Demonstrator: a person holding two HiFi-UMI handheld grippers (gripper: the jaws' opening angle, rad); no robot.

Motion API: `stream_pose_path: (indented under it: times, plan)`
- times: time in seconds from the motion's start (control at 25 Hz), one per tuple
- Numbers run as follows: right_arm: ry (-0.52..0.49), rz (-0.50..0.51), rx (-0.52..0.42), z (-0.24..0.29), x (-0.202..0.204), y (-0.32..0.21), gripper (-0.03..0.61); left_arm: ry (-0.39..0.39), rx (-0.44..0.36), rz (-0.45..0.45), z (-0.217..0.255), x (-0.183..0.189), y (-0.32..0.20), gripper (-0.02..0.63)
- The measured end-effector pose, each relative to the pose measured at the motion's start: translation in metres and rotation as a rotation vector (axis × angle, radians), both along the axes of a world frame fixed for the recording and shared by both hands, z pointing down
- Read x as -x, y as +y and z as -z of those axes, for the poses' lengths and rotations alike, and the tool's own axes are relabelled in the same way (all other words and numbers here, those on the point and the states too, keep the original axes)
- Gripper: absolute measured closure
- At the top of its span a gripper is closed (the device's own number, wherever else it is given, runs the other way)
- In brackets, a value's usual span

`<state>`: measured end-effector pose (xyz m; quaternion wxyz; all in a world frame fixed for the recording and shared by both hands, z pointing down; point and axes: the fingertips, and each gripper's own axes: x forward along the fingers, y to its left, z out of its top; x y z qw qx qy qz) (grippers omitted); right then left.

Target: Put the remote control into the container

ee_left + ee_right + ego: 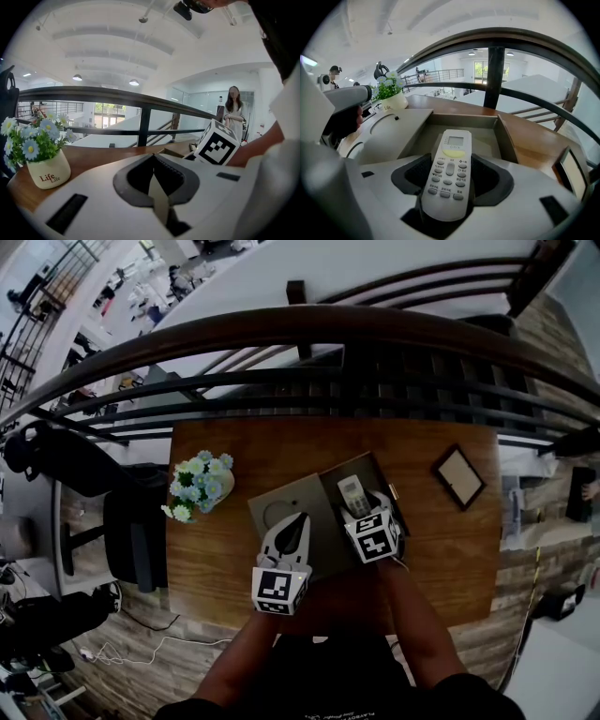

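Half of the remote control [353, 493] is hidden in the head view by the marker cube of the right gripper [362, 512]. We cannot tell whether it touches the floor of the container [330, 486]. Our right fingers [493, 180] pinch the remote by its long sides, with its display end reaching over the open grey box. Our left gripper [158, 187] holds nothing. Its fingers [178, 174] are pressed together, above the opened lid [277, 505] on the desk [216, 549].
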<state>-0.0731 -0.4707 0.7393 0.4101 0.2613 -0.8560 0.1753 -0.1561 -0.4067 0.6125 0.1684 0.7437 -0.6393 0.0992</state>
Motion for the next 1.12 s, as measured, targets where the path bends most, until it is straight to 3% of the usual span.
stream_pose_path:
  times: [0.32, 0.52, 0.72, 0.88, 1.12]
  plan:
    - [-0.007, 0.06, 0.005, -0.001, 0.006, 0.001, 0.304, 0.005, -0.002, -0.005, 0.002, 0.002, 0.001, 0.607]
    - [-0.028, 0.044, -0.016, 0.018, 0.005, 0.003, 0.304, 0.002, -0.001, -0.005, 0.005, 0.002, 0.007, 0.607]
    - [-0.078, 0.025, -0.091, 0.039, -0.001, 0.028, 0.304, -0.003, -0.014, -0.002, 0.003, -0.003, 0.032, 0.607]
    - [-0.156, 0.011, -0.135, 0.086, 0.001, 0.03, 0.304, 0.004, -0.033, -0.016, 0.017, -0.006, 0.032, 0.607]
    - [-0.279, -0.021, -0.299, 0.143, 0.005, 0.057, 0.305, 0.012, -0.073, -0.051, 0.034, -0.009, 0.054, 0.607]
